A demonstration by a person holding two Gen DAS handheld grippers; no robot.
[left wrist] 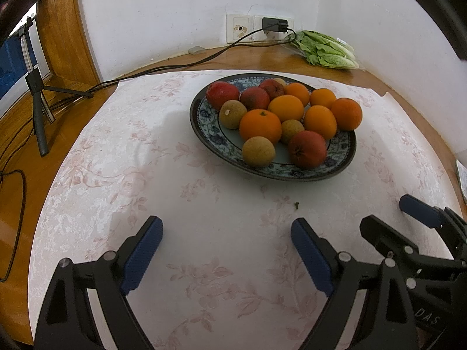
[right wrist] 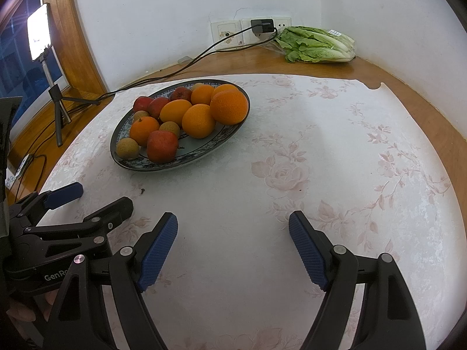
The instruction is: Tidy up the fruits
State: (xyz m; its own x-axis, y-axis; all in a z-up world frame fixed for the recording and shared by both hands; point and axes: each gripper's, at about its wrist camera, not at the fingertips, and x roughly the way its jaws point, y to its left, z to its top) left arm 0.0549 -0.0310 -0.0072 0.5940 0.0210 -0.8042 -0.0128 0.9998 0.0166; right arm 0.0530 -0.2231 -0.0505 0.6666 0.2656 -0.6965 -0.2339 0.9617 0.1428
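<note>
A blue-patterned plate (left wrist: 201, 116) is sitting on a pale flowered cloth (left wrist: 204, 218) that is covering a wooden table (right wrist: 239, 61), and it is holding all the fruit: oranges (left wrist: 260, 126), dark red fruits (left wrist: 307, 149) and small brownish-green round ones (left wrist: 258, 151), piled touching one another. The left gripper (left wrist: 226, 250) is hovering over bare cloth on the near side of the plate, its blue-padded jaws standing wide apart with nothing between them. The right gripper (right wrist: 233, 245) is hanging just beside it, well apart from the plate, its jaws also spread and gripping nothing. A bunch of leafy greens (right wrist: 315, 45) is lying at the back of the table near the wall sockets (left wrist: 258, 27), where a black charger (left wrist: 274, 24) is plugged in. A small tripod (left wrist: 38, 102) is standing off to the left.
</note>
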